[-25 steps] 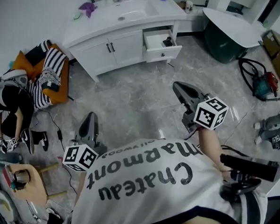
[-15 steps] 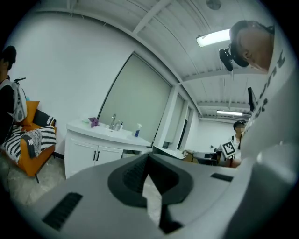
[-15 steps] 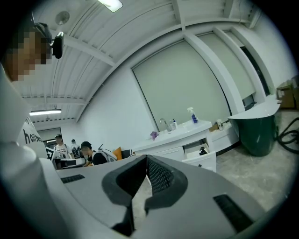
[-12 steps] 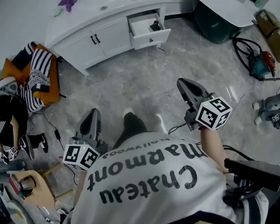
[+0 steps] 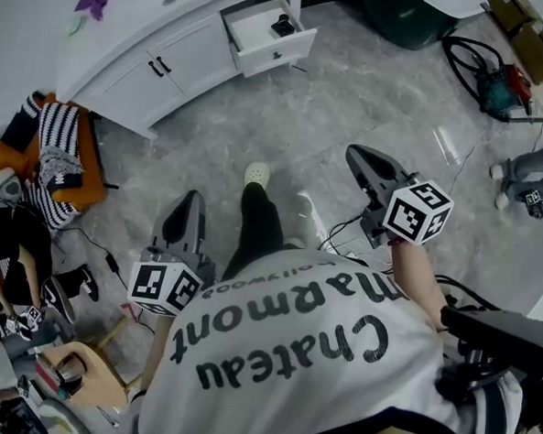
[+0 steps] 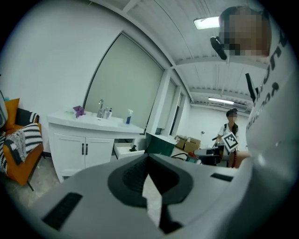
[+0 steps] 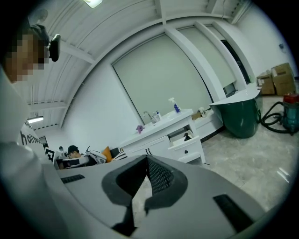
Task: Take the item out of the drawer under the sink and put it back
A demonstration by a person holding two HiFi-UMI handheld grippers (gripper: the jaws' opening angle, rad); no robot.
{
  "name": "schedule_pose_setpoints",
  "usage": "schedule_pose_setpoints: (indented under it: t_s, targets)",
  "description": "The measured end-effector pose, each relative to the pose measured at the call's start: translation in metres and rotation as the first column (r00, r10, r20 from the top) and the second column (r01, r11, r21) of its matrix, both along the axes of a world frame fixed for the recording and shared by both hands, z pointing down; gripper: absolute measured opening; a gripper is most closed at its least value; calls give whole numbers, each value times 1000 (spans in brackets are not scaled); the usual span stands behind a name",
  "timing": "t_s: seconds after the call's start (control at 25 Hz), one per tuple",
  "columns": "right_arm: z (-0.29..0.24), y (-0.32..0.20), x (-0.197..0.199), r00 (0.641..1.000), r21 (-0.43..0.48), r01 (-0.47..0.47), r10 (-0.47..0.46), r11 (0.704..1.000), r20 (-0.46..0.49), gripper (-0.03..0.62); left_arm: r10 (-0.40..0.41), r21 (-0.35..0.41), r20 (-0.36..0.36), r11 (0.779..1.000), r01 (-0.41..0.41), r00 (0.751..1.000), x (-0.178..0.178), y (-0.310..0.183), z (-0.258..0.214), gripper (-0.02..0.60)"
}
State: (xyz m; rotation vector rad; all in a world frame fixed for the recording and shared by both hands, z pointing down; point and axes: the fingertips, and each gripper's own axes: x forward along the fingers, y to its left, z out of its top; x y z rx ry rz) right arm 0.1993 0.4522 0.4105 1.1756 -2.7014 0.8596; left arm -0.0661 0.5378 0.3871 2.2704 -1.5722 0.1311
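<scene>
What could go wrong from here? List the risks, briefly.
1. A cable lies on the floor by the person's feet, toward the open drawer: a possible trip.
2. The left gripper and right gripper are both shut and empty; unless one opens first, it may just knock the small dark item in the drawer.

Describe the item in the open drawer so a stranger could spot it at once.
Find the white sink cabinet against the wall; at its right end one drawer stands pulled open. The small black item inside is the only dark thing against the drawer's white floor.
</scene>
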Motion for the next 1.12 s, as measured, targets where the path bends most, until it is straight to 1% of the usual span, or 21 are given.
schedule_pose_setpoints:
  t_s: [0.16,0.44,0.64,0.84,0.96,1.12]
  targets:
    - [3,-18,-6,1000,-15,-17,17,1000,-1,11,7,-6,-29,1000,-7,1000,-5,-30,-2,9]
    - [-1,-65,-18,998,-4,-67,67,998,-6,11,55,-2,-27,998,-55,998,-19,-94,-6,9]
    - [-4,-105,-22,994,1,-106,106,994,-33,11,93,10,-29,996,-92,995,-27,-150,-16,9]
    - [-15,-148,-33,988,20,-153,153,988,-21,11,133,21,-21,991,-133,991,-40,-201,-23,9]
    - [-20,-168,-37,983,23,-181,181,983,-14,11,152,25,-38,988,-151,988,-45,-227,-27,8]
    - [-25,-197,-40,976,27,-218,218,976,-13,11,184,44,-81,983,-181,980,-48,-263,-37,9]
